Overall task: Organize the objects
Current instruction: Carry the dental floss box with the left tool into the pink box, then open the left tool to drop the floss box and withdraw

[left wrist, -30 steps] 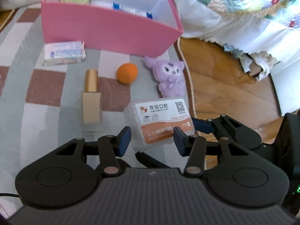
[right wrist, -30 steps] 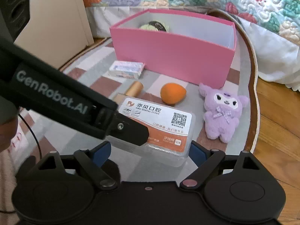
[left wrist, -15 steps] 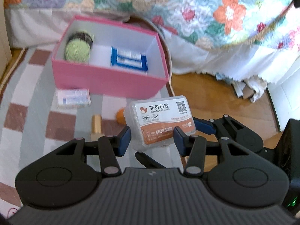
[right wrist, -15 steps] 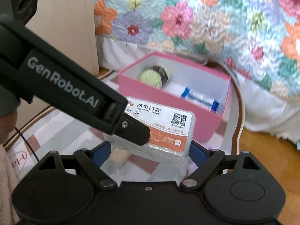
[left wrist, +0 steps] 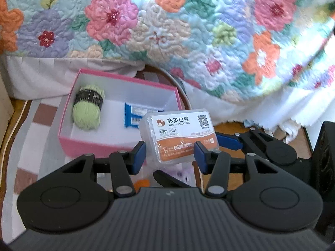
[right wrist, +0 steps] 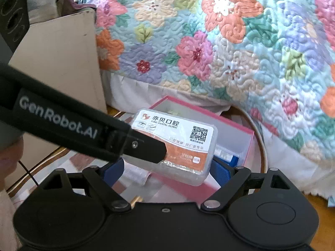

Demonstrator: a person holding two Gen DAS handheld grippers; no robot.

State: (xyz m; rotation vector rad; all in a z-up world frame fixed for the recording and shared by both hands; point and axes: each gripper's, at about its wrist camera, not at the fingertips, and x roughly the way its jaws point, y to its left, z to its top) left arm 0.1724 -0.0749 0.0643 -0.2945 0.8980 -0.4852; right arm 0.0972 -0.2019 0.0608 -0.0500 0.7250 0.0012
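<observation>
Both grippers (left wrist: pixel 169 153) (right wrist: pixel 165 170) clamp rectangular translucent plastic box (left wrist: pixel 178 136)

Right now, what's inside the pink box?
The pink box holds a green yarn ball and a blue packet. The held clear floss box covers the right corner.

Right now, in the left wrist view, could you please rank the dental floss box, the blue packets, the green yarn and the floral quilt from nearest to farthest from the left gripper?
1. Dental floss box: between the left gripper's pads.
2. Blue packets: just beyond, inside the pink box.
3. Green yarn: farther left in the box.
4. Floral quilt: behind everything, hanging from the bed.
</observation>
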